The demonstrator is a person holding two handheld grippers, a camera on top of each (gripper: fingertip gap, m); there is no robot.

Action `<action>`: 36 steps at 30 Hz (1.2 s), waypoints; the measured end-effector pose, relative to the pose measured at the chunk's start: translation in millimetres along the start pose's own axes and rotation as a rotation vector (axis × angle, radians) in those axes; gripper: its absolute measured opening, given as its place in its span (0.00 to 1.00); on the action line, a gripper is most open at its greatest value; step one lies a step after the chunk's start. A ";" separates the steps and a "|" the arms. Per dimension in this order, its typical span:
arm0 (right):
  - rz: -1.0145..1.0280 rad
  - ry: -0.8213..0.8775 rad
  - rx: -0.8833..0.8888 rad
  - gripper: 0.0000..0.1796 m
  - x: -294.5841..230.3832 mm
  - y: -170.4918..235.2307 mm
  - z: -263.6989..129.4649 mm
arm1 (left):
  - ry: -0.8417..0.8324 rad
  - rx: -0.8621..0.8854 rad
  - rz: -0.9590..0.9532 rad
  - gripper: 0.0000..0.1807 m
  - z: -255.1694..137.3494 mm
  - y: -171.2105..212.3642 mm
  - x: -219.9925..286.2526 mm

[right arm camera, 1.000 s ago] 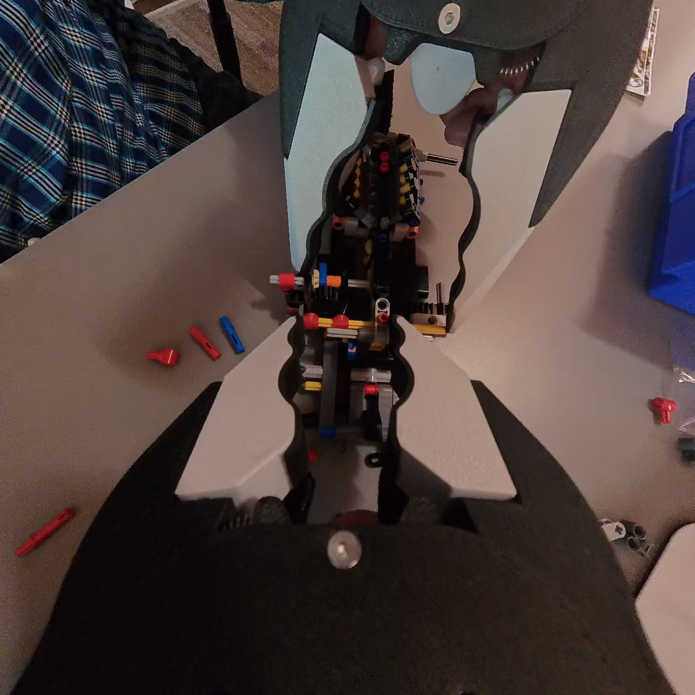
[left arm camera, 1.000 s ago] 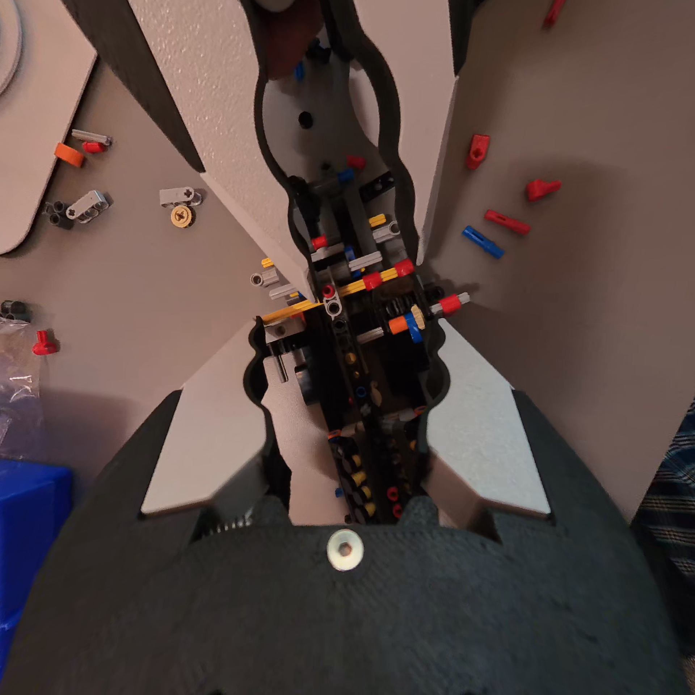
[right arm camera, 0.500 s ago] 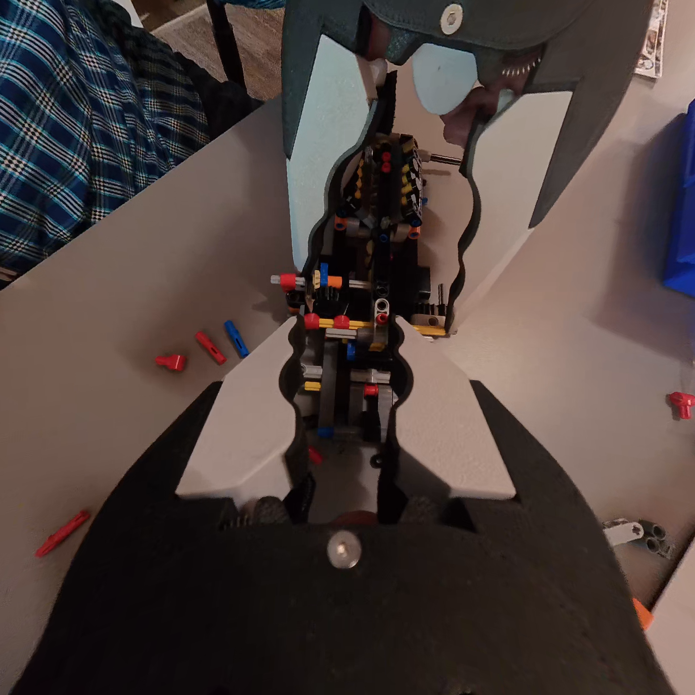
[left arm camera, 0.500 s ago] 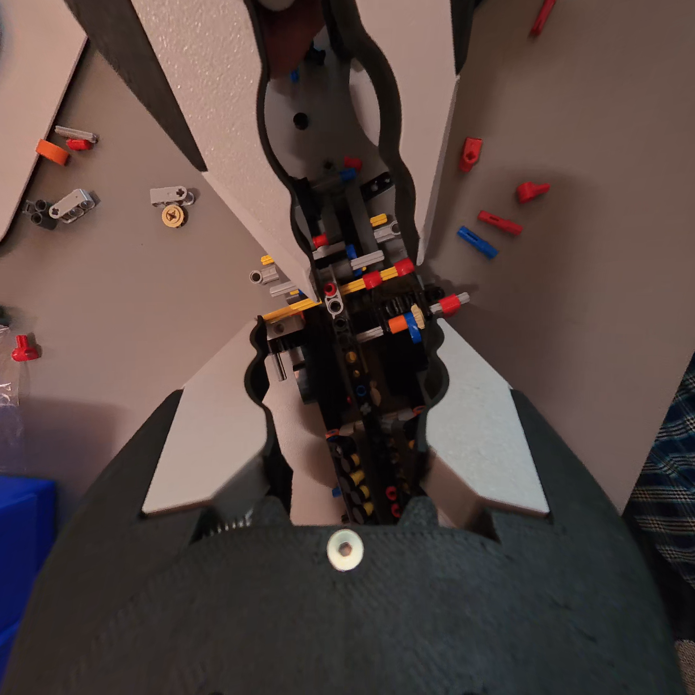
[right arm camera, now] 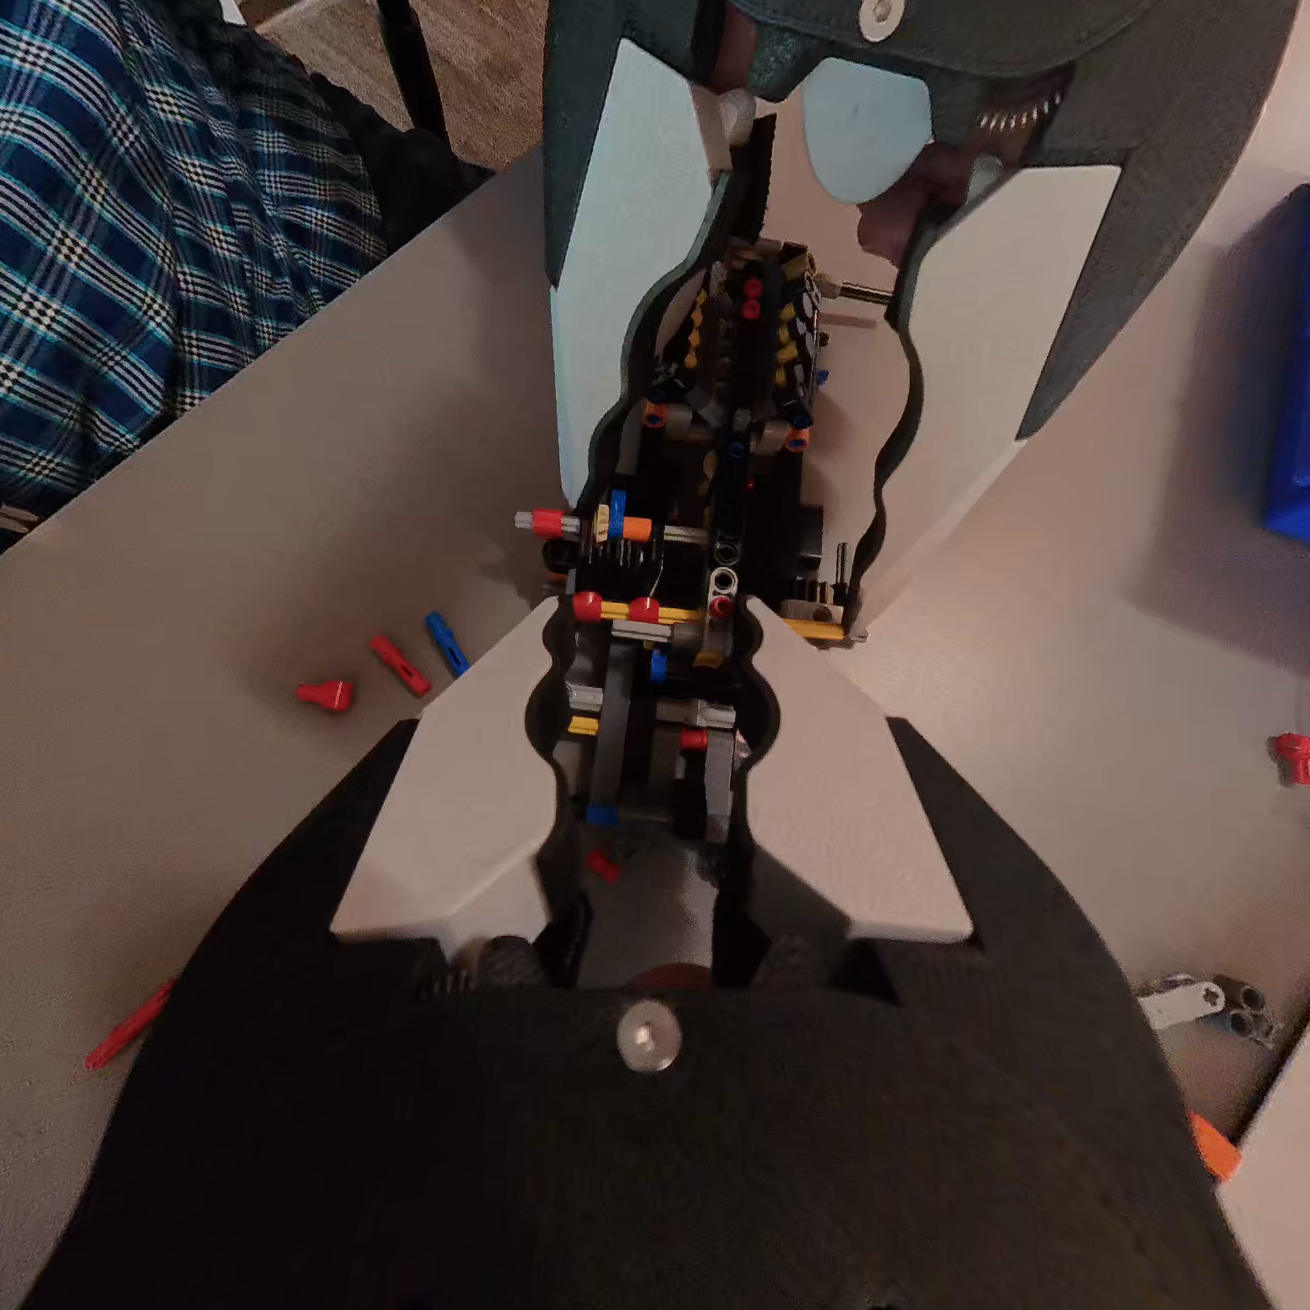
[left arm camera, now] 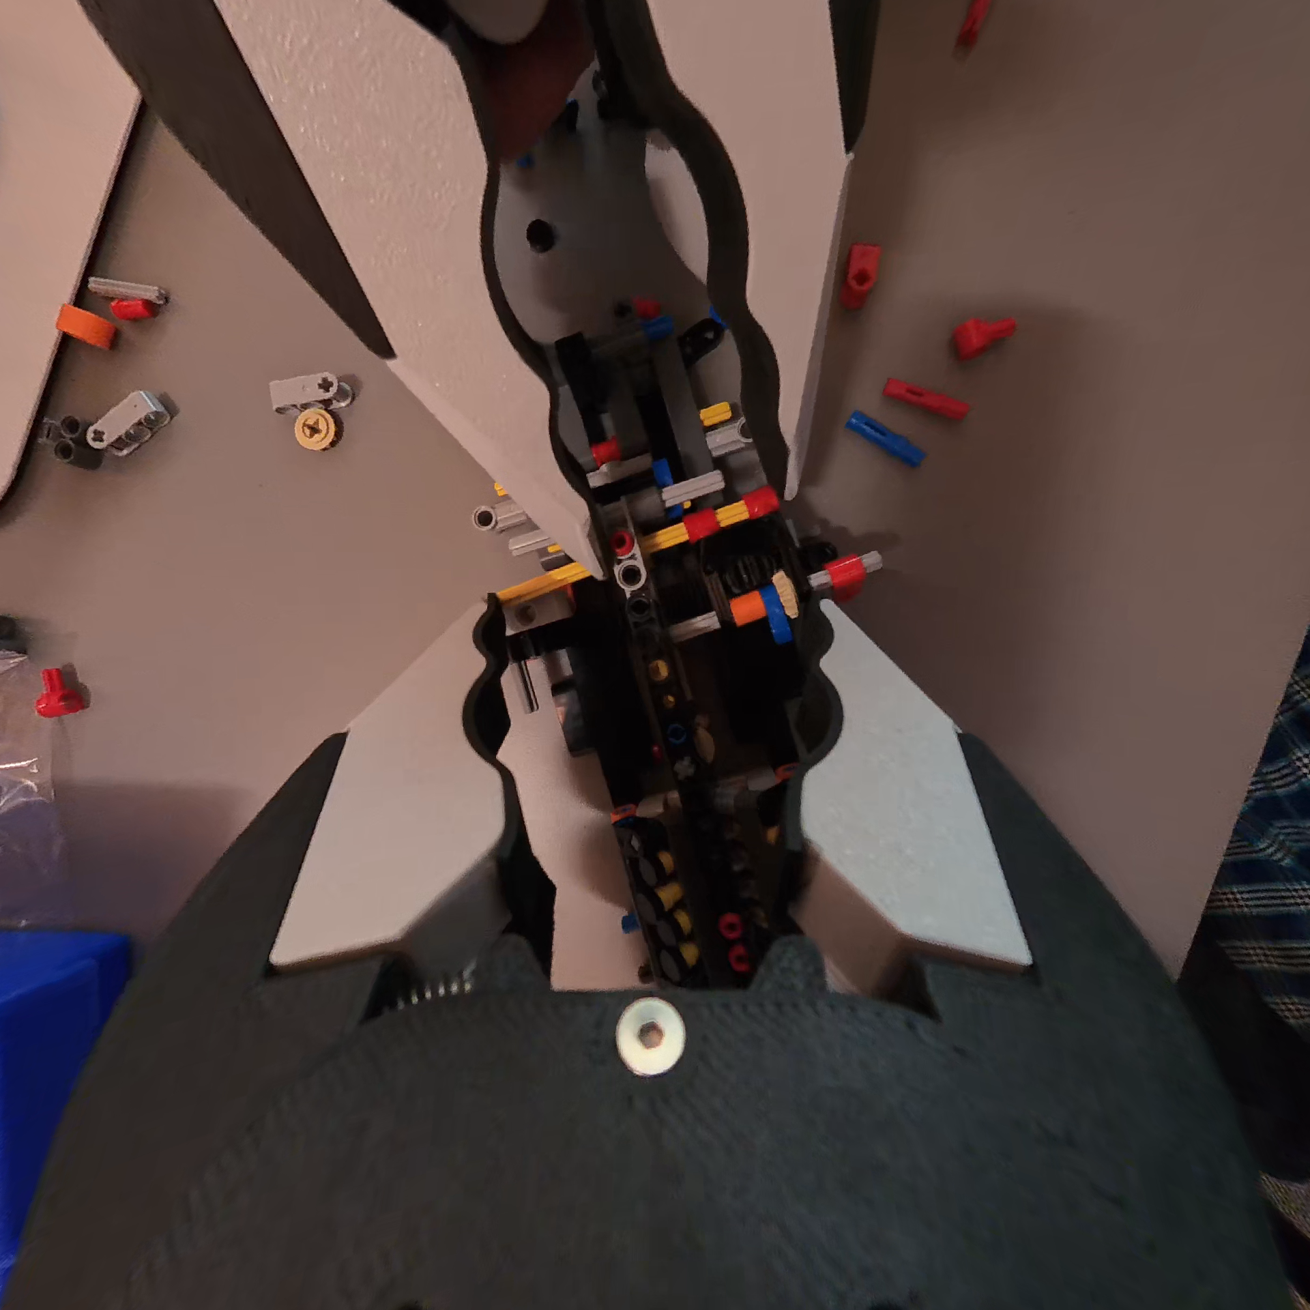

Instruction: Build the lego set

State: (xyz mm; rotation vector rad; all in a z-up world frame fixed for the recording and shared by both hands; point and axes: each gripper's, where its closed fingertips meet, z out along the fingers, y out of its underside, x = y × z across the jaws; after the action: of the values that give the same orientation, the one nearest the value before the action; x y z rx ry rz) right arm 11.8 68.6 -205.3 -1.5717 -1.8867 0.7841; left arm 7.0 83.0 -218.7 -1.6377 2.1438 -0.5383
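A long black Lego Technic assembly (left arm camera: 659,680) with yellow axles, red bushes and an orange and blue bush lies lengthwise between both grippers, just above the grey table (left arm camera: 283,638). My left gripper (left arm camera: 656,624) is shut on its near end. My right gripper (left arm camera: 687,524) comes in from the far side and is shut on the other end. In the right wrist view the right gripper (right arm camera: 652,624) clamps the grey and black end of the assembly (right arm camera: 716,496), and the left gripper (right arm camera: 709,560) faces it from above.
Loose red pins (left arm camera: 925,398) and a blue pin (left arm camera: 885,438) lie right of the assembly. A tan gear (left arm camera: 317,429), grey liftarms (left arm camera: 127,425) and an orange piece (left arm camera: 85,326) lie left. A blue bin (left arm camera: 57,1063) stands near left. A person's plaid sleeve (right arm camera: 142,213) is beyond the table edge. My two grippers' fingertips are within a few centimetres of each other.
Both grippers stay shut on the assembly. The held assembly and both grippers have drifted slightly over the table; the loose pieces shift a little in both views.
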 end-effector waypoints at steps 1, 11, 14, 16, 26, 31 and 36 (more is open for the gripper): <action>0.002 -0.003 0.005 0.23 0.0 -0.1 0.0 | 0.004 -0.004 -0.002 0.45 0.4 -0.1 0.2; 0.004 -0.009 0.001 0.23 -1.3 -0.1 0.8 | -0.009 -0.021 0.053 0.45 0.1 -0.2 0.4; 0.006 -0.013 0.006 0.23 -1.4 0.0 0.8 | -0.009 -0.025 0.060 0.44 0.0 -0.1 0.4; 0.022 -0.019 0.004 0.23 -1.5 -0.4 0.8 | 0.000 -0.028 0.052 0.45 1.0 -0.1 1.0; 0.086 -0.041 0.001 0.22 -2.1 -1.7 0.4 | 0.044 -0.056 0.083 0.46 2.3 0.7 1.6; 0.088 -0.040 -0.002 0.22 -2.3 -1.6 0.8 | 0.049 -0.060 0.097 0.45 1.4 1.2 1.7; 0.063 -0.026 -0.018 0.23 -3.8 -0.9 0.9 | 0.034 -0.047 0.103 0.43 0.3 0.7 1.9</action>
State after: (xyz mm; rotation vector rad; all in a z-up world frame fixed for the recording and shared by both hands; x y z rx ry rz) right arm 11.1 64.6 -205.4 -1.6470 -1.8752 0.8206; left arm 6.2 81.3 -219.4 -1.5424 2.2680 -0.4913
